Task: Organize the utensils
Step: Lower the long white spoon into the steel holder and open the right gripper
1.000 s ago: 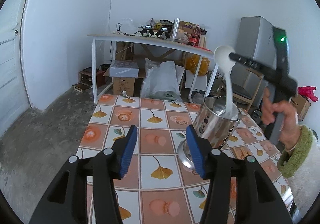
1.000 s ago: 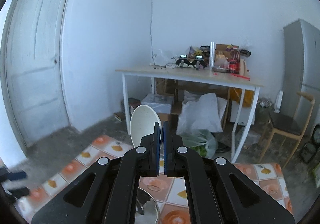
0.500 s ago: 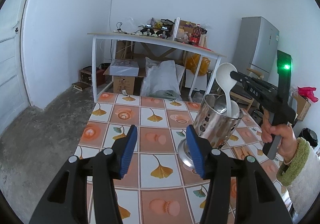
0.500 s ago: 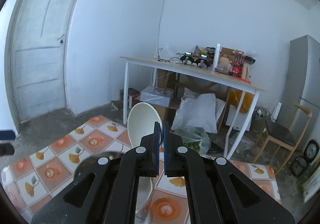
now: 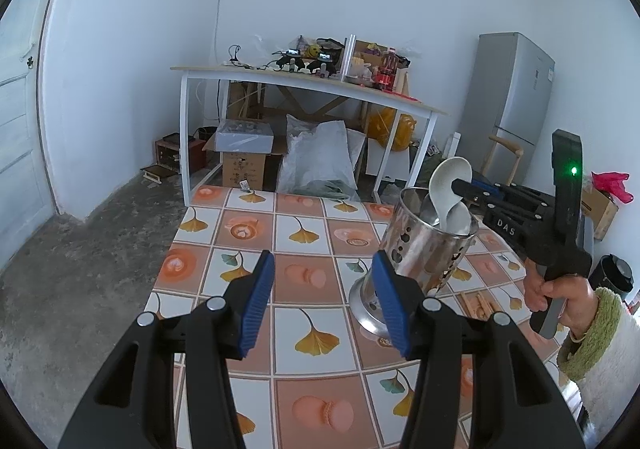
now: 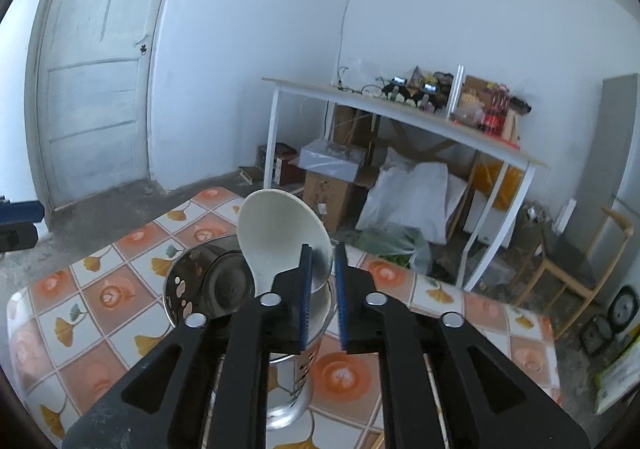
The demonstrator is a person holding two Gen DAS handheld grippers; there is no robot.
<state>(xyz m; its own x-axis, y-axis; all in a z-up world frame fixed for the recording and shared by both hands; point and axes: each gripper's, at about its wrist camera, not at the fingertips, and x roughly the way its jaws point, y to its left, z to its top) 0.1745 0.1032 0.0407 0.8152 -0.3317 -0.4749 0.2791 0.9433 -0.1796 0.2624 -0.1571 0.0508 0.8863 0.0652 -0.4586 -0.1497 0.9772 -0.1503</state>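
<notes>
Now right gripper [image 6: 320, 269] newly parted, white spoon [image 6: 276, 237] lower in holder [image 5: 424, 245]; left gripper [image 5: 322, 301] wide apart.

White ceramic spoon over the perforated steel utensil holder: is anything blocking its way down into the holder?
Nothing visible does. The white ceramic spoon already stands handle-down inside the perforated steel utensil holder, beside a metal utensil that leaves room. The right hand-held gripper has its fingers parted around the spoon.

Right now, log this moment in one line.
right tongs: open, at holder rim | white spoon: standing in steel utensil holder | left tongs: open, empty
</notes>
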